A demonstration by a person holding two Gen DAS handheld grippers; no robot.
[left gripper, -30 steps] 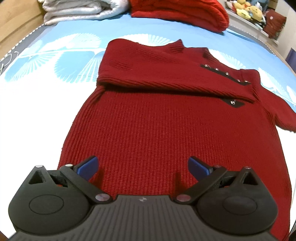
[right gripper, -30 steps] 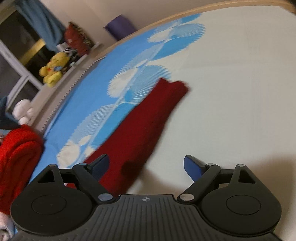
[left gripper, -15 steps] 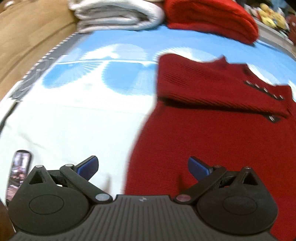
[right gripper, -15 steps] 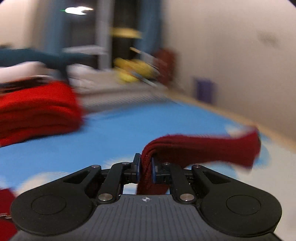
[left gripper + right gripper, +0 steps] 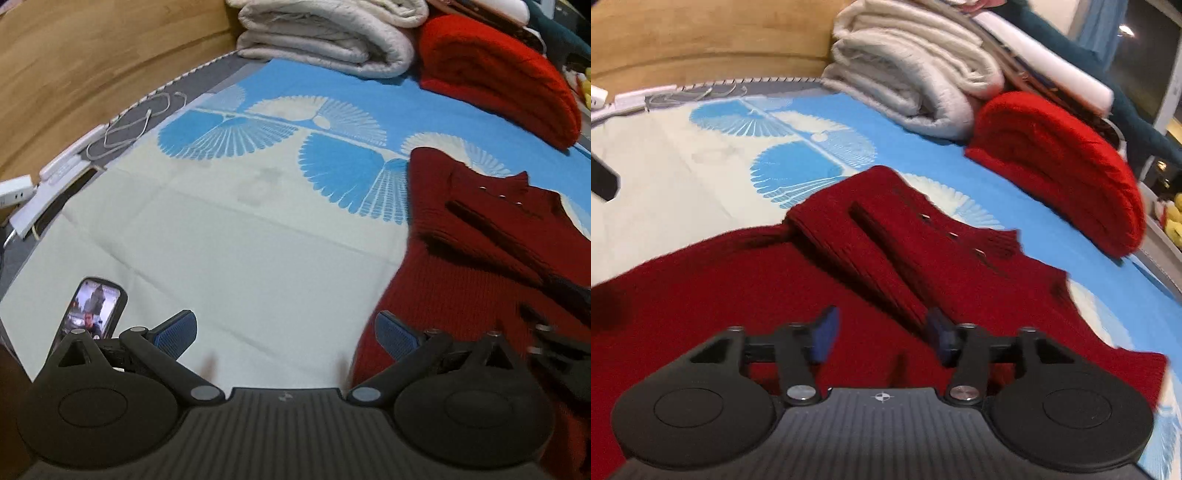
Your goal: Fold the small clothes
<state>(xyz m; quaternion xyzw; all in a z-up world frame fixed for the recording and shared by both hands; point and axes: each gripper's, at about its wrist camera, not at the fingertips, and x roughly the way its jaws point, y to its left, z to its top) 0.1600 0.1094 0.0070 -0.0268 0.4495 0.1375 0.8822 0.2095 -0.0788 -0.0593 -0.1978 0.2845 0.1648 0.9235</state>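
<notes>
A dark red knit sweater (image 5: 746,280) lies flat on the blue and white bed sheet (image 5: 258,240), with both sleeves folded across its chest. My right gripper (image 5: 881,334) is open and empty, just above the folded right sleeve (image 5: 886,254). My left gripper (image 5: 284,332) is wide open and empty, over bare sheet just left of the sweater's hem edge (image 5: 443,288). The right gripper's black body shows at the right edge of the left wrist view (image 5: 561,354).
A phone (image 5: 92,310) lies on the sheet by my left gripper. A folded white blanket (image 5: 325,40) and a folded bright red blanket (image 5: 495,74) sit at the head of the bed. A wooden headboard (image 5: 92,66), a cable and power strips (image 5: 40,181) lie at left.
My right gripper shut on the right sleeve, carried it across the sweater's chest, and has now let it go. My left gripper has swung left off the sweater, staying open.
</notes>
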